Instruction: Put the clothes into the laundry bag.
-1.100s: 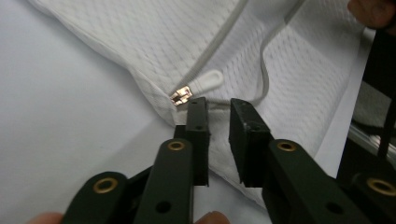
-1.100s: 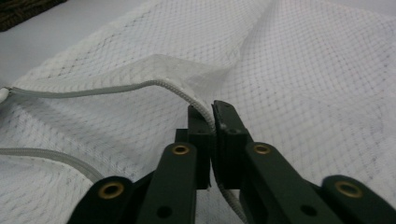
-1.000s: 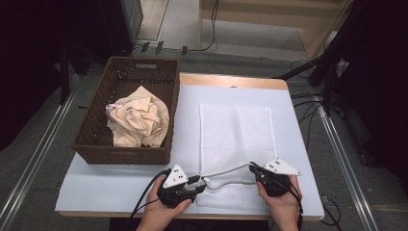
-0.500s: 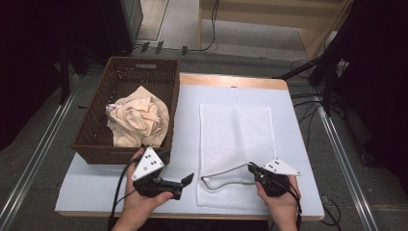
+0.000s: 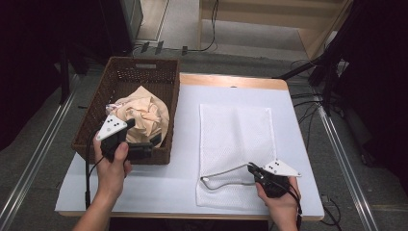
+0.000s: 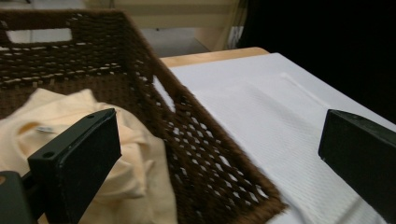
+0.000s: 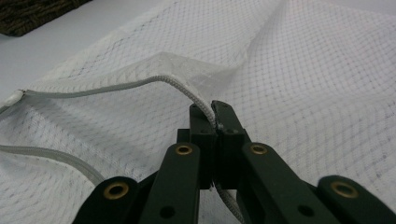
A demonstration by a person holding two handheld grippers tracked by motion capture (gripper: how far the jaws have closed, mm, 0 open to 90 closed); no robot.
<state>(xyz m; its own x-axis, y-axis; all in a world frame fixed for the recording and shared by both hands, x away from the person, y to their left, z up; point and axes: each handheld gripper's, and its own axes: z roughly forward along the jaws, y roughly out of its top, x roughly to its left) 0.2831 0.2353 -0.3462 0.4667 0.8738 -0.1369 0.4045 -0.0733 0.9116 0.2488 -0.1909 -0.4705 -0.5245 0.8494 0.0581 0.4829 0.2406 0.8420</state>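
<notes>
**Right gripper pinches the bag's zipper edge; left gripper spread wide at the basket**

The right gripper (image 5: 251,168) has its jaws pressed together on the grey zipper edge (image 7: 140,84) of the white mesh laundry bag (image 5: 235,139). The edge runs out from between the fingertips and arcs to their left, lifting the upper layer of mesh so the bag's mouth gapes just ahead of the fingers. The rest of the bag lies flat on the white table mat (image 5: 187,125) beyond them.

The left gripper (image 5: 144,147) has just been opening its jaws, which now stand wide with nothing between them. One finger (image 6: 79,154) hangs over the peach cloth (image 5: 144,113) bunched inside the brown wicker basket (image 5: 144,72); the other finger (image 6: 359,154) is over the mesh bag outside it. The basket's near corner and side wall lie between the two fingers.
</notes>
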